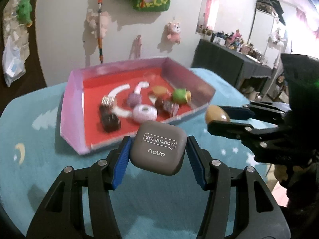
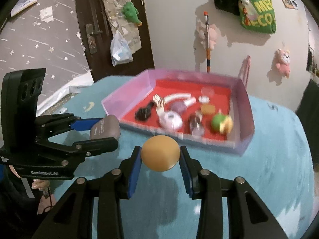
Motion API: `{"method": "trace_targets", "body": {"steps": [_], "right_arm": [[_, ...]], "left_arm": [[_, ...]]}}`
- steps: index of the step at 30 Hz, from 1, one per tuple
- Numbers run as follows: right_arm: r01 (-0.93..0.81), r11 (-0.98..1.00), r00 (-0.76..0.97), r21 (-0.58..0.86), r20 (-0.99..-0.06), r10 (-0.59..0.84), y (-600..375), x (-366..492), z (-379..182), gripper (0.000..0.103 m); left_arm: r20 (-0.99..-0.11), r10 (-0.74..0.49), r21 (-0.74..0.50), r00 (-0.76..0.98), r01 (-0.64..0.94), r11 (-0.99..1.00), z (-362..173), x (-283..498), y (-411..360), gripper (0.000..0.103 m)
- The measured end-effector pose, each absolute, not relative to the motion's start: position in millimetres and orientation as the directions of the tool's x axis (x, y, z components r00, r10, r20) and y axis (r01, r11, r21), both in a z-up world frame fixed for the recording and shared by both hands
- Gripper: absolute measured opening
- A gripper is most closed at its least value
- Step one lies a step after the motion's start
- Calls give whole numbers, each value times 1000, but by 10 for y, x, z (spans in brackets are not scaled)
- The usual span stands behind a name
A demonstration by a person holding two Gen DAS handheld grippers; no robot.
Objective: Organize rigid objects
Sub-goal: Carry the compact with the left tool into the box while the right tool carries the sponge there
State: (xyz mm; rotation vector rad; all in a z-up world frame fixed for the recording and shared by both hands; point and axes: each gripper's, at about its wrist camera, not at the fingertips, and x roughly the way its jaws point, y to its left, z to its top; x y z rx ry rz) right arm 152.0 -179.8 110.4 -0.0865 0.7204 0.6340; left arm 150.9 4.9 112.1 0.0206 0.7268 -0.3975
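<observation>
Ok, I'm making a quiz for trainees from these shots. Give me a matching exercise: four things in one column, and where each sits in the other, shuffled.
Things:
1. grey eye shadow case
2. tan egg-shaped piece
3. green block
4. pink plush toy

Places:
A. hanging on the wall
B. in the pink tray
C. in the right claw
D. in the left claw

Pairs: 1-D, 2-C, 3-B, 4-A

Grey eyeshadow case (image 1: 158, 149), tan egg (image 2: 160, 153): aloft.

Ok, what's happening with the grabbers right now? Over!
Left gripper shut on grey eye shadow case. Right gripper shut on tan egg. Both short of pink tray. Path clear.
</observation>
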Motion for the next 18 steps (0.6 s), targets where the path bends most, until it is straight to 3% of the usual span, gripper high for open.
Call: {"method": "trace_targets", "body": {"steps": [7, 18], "right_arm": [[-570, 803, 532, 174, -666, 522, -1550, 2325, 1328, 40], [-545, 833, 482, 94, -778, 404, -989, 3467, 1113, 40]], "left_arm": [[-703, -298, -69, 645, 355, 932, 1276, 2255, 147, 54], [-818, -207, -18, 536, 336, 942, 947, 3397, 198, 54]]}}
